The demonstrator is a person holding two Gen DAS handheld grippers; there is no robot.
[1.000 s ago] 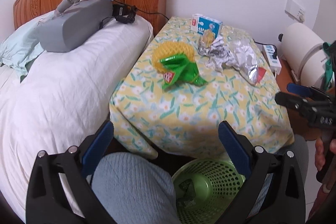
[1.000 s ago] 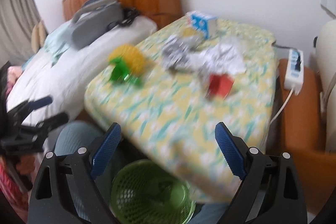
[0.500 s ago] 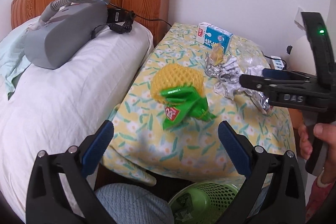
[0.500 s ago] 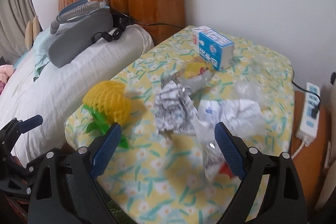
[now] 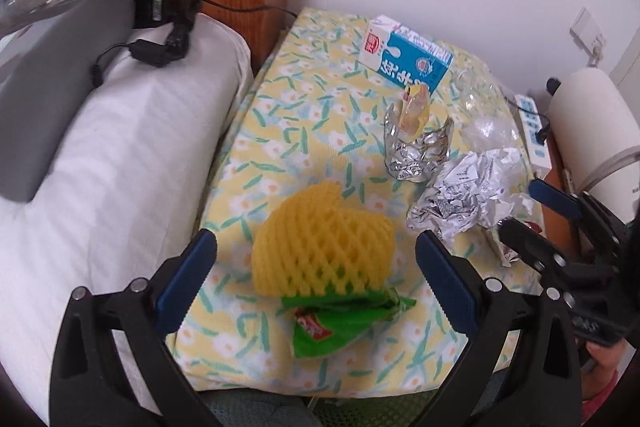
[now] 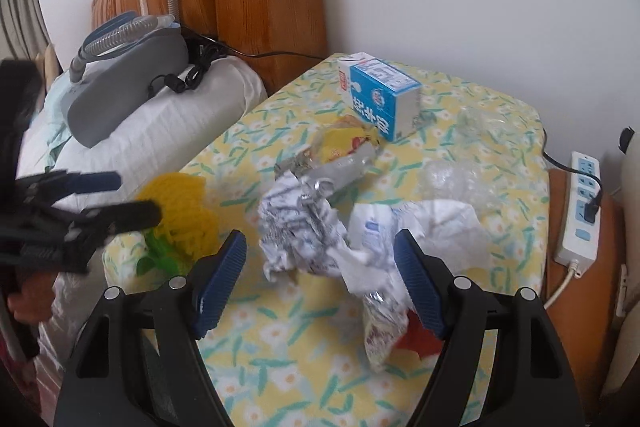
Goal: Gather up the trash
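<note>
Right fingers (image 6: 416,293) closing around crumpled paper (image 6: 320,239)

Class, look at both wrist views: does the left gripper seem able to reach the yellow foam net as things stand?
Probably yes. The left gripper is open with the yellow foam net lying between its fingers, nothing blocking; only the green wrapper lies against the net's near edge.

r hand-held gripper (image 6: 320,277) jaws closing round crumpled paper (image 6: 298,227) on floral tbl (image 6: 460,379).
</note>
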